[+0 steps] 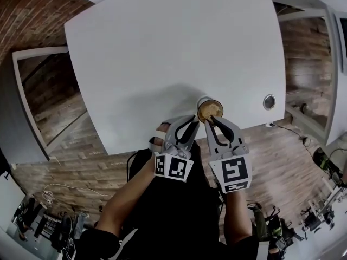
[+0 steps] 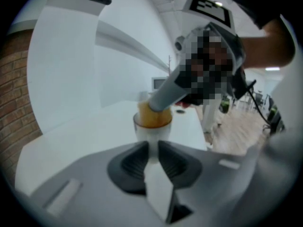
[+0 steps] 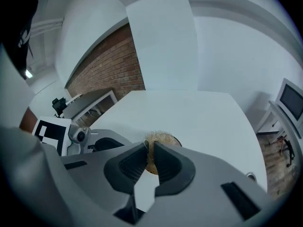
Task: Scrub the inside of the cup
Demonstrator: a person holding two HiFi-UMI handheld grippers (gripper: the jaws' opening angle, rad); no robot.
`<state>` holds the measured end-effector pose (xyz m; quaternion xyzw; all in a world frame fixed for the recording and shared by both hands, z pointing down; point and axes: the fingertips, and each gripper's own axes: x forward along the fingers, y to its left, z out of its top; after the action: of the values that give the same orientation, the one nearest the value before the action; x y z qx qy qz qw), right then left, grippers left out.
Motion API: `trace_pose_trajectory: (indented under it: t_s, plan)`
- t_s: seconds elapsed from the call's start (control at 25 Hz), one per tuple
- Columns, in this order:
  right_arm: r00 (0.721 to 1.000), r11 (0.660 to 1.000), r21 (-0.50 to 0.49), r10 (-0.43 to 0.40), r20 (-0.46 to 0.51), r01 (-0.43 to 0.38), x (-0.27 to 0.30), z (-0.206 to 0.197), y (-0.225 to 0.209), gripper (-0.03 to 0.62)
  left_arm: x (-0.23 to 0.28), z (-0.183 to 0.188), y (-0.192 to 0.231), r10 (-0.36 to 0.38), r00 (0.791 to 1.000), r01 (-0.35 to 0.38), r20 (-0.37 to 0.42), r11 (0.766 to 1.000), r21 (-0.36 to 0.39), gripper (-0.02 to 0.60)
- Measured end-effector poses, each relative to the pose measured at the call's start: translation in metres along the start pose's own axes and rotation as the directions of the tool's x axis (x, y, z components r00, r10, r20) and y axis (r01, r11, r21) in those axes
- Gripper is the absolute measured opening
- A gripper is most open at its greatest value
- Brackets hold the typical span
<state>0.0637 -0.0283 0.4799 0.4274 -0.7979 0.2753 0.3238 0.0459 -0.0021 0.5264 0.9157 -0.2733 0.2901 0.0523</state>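
A small white cup [image 1: 202, 100] stands near the front edge of the white table [image 1: 162, 47]. A yellow-brown scrub pad [image 1: 210, 110] fills its mouth. My left gripper [image 1: 195, 119] is shut on the cup's near wall; in the left gripper view the white cup [image 2: 151, 131] sits pinched between the dark pads [image 2: 135, 162]. My right gripper [image 1: 211, 120] reaches down into the cup from the right, shut on the scrub pad [image 3: 163, 137]. In the left gripper view a grey jaw of the right gripper presses into the scrub pad [image 2: 154, 116]. The cup's inside is hidden by the pad.
A round metal grommet [image 1: 269, 102] is set in the table to the right of the cup. The table's front edge runs just under both grippers, with wooden floor [image 1: 70, 161] below. A monitor [image 3: 291, 100] stands off to the right.
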Motion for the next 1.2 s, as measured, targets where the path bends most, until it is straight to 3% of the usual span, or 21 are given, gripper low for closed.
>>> trace_pose_trajectory:
  t_s: [0.32, 0.64, 0.8, 1.04, 1.2]
  plan:
    - [0.964, 0.996, -0.084, 0.003, -0.265, -0.026, 0.027, -0.021, -0.006, 0.029, 0.001, 0.003, -0.006, -0.007, 1.000, 0.007, -0.006, 1.000, 0.009, 0.066]
    - [0.894, 0.981, -0.185, -0.030, -0.448, -0.060, 0.043, -0.029, -0.009, 0.029, 0.001, 0.003, -0.007, 0.001, 1.000, 0.000, -0.013, 1.000, 0.032, 0.065]
    - [0.880, 0.978, -0.193, -0.024, -0.474, -0.077, 0.045, -0.031, -0.009, 0.029, 0.001, 0.004, -0.007, 0.004, 1.000, -0.004, -0.016, 1.000, 0.020, 0.065]
    - [0.903, 0.975, -0.189, 0.022, -0.429, -0.113, 0.015, -0.014, -0.001, 0.029, 0.000, 0.003, -0.005, 0.012, 1.000, -0.012, -0.026, 1.000, -0.002, 0.064]
    - [0.907, 0.969, -0.225, -0.002, -0.420, -0.102, -0.002, -0.006, -0.004, 0.029, 0.001, 0.001, -0.004, 0.012, 1.000, -0.012, -0.027, 1.000, -0.015, 0.064]
